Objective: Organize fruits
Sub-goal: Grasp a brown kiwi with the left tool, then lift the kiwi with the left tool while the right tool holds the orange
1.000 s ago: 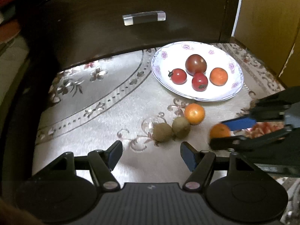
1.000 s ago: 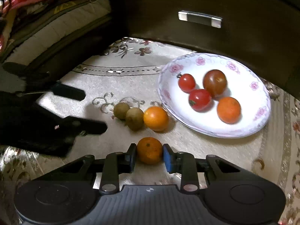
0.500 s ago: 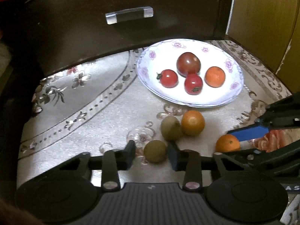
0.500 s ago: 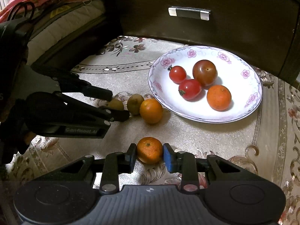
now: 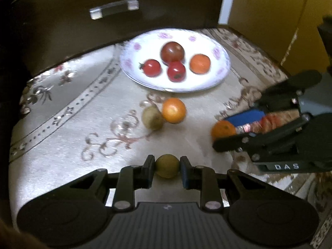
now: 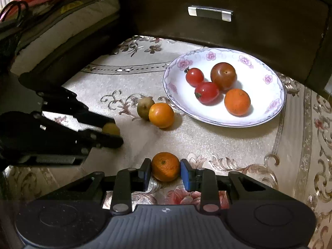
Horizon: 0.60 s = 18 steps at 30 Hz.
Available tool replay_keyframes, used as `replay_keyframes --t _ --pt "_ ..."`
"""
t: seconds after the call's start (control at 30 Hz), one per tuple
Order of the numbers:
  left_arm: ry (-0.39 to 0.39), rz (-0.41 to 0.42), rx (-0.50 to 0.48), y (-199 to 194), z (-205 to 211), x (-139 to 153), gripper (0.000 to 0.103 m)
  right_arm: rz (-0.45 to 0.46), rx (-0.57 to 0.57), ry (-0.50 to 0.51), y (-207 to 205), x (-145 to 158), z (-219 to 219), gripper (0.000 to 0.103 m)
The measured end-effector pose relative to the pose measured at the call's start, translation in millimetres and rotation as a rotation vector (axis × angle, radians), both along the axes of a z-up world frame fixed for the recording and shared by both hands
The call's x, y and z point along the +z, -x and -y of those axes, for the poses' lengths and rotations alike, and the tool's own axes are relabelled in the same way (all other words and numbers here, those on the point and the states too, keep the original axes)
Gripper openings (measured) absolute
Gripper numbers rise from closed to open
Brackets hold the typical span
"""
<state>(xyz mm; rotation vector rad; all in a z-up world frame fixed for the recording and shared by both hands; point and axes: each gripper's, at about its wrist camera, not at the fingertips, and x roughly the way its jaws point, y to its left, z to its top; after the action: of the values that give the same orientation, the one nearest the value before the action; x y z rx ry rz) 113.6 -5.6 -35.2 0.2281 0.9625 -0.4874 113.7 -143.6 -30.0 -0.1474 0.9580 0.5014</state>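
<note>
My left gripper (image 5: 167, 170) is shut on a small greenish-brown fruit (image 5: 167, 165) and holds it above the patterned cloth. My right gripper (image 6: 165, 171) is shut on a tangerine (image 6: 165, 166). A white flowered plate (image 5: 220, 76), also in the right wrist view (image 6: 269, 112), holds two red tomatoes, a dark tomato (image 6: 223, 75) and an orange (image 6: 237, 102). A second greenish-brown fruit (image 6: 143, 107) and an orange (image 6: 161, 115) lie touching on the cloth in front of the plate. The right gripper shows in the left wrist view (image 5: 226, 127), the left gripper in the right wrist view (image 6: 112, 129).
A dark wooden drawer front (image 6: 259, 27) with a clear handle (image 6: 209, 13) stands close behind the plate. A yellow panel (image 5: 269, 16) is at the right, stacked bedding (image 6: 51, 6) at the left. The floral cloth (image 5: 62, 137) covers the surface.
My left gripper has closed on the small greenish-brown fruit and lifted it back from the pair on the cloth. My right gripper still holds the tangerine and has drawn back slightly.
</note>
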Motion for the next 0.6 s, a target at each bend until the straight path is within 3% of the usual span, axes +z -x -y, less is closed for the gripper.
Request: replay_keyframes --t 0.1,0.23,0.6 --pt "-0.030 0.015 -0.023 3.5 2.7 -0.5 0.039 0.007 0.035 0.023 1.6 -0.2 -4.4 0.035" --pt "-0.001 -0.009 0.002 1.8 -4.1 -1.1 0.046 0.013 0.039 0.019 1.9 -0.7 -5.6 0.038" --pt "-0.004 0.006 0.002 4.8 -2.4 -0.6 0.043 0.015 0.033 0.032 -0.7 -0.2 -5.3 0.038"
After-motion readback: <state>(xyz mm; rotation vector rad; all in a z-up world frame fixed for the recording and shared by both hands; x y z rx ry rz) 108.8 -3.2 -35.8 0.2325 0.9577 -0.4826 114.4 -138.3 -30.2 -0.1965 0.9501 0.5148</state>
